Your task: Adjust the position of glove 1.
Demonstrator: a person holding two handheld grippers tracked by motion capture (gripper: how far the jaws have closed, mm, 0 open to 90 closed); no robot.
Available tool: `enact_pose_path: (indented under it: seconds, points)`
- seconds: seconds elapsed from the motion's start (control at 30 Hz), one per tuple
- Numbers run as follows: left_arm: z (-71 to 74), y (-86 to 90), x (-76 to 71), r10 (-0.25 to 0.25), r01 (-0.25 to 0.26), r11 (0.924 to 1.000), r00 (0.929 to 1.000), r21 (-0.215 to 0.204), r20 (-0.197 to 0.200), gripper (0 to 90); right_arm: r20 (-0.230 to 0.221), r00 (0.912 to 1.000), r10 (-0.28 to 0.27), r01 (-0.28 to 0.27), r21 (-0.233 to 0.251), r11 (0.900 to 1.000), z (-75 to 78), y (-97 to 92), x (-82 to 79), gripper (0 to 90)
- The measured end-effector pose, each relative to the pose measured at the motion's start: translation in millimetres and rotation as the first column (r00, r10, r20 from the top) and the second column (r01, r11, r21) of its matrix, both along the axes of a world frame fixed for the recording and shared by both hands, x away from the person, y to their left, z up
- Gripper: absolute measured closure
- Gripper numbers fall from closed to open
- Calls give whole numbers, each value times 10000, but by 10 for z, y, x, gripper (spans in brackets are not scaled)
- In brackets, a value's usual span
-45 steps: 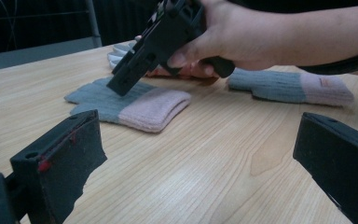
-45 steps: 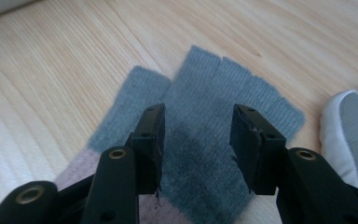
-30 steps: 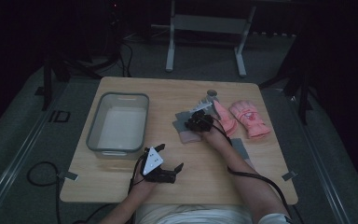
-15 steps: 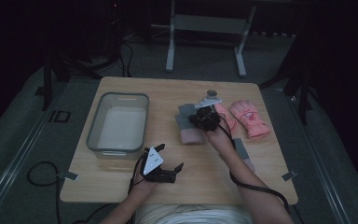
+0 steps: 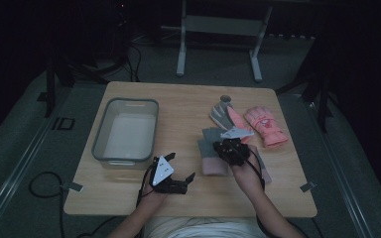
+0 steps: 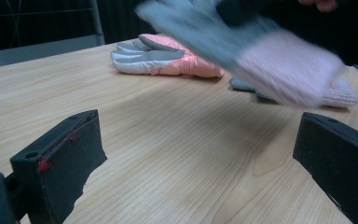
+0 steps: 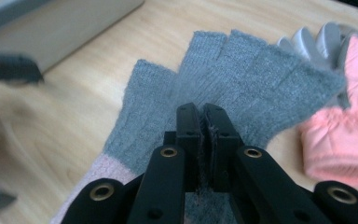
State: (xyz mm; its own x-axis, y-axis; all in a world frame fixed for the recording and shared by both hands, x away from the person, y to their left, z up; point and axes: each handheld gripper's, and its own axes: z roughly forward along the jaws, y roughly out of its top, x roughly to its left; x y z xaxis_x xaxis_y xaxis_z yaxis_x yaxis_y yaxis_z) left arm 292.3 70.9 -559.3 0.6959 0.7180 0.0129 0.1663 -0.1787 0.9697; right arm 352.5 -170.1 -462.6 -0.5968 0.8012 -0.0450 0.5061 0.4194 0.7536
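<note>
A grey knit glove with a pink cuff (image 5: 209, 152) (image 7: 242, 79) hangs off the table, blurred in the left gripper view (image 6: 242, 46). My right gripper (image 5: 230, 148) (image 7: 204, 112) is shut on its palm, with the fabric pinched between the jaws. Its twin (image 6: 340, 93) lies flat on the wood behind it. My left gripper (image 5: 172, 179) (image 6: 200, 140) rests open near the table's front edge, nothing between its jaws. A pink ski glove (image 5: 265, 126) (image 7: 340, 149) and its mate, grey palm up (image 5: 224, 115) (image 6: 168, 60), lie at the back right.
A clear plastic bin (image 5: 126, 133) (image 7: 51, 28) stands on the left half of the wooden table (image 5: 178, 106). Cables and stand legs lie on the dark floor beyond the far edge.
My right gripper has pulled back toward the person and risen, taking the grey knit glove up off the table. The left gripper has stayed where it was.
</note>
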Motion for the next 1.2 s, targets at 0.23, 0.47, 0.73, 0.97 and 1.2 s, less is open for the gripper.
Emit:
enact_pose_path:
  seconds: [0.23, 0.47, 0.73, 0.97, 1.2]
  points:
    - [0, -1, -1, -14, 14, 10000, 10000, 23, 21, 11, -892, 9959, -149, 175, 285, 9994, -391, -74, -131, 858]
    - [0, 0, -1, -17, 17, 10000, 10000, 11, 12, 10, -1146, 9931, -239, 261, 178, 9995, -679, -38, -66, 856]
    - [1, 2, -1, -40, 40, 10000, 10000, 38, 15, 11, -1129, 9933, -241, 274, 280, 9992, -829, -42, 82, 847]
    - [0, 0, -2, -43, 43, 10000, 10000, 47, 25, 11, -886, 9951, -431, 474, 463, 9978, -884, -67, 84, 786]
    - [1, 4, 1, -49, 49, 10000, 10000, 26, -4, 11, -544, 9984, -152, 184, 596, 9981, -706, -155, 87, 646]
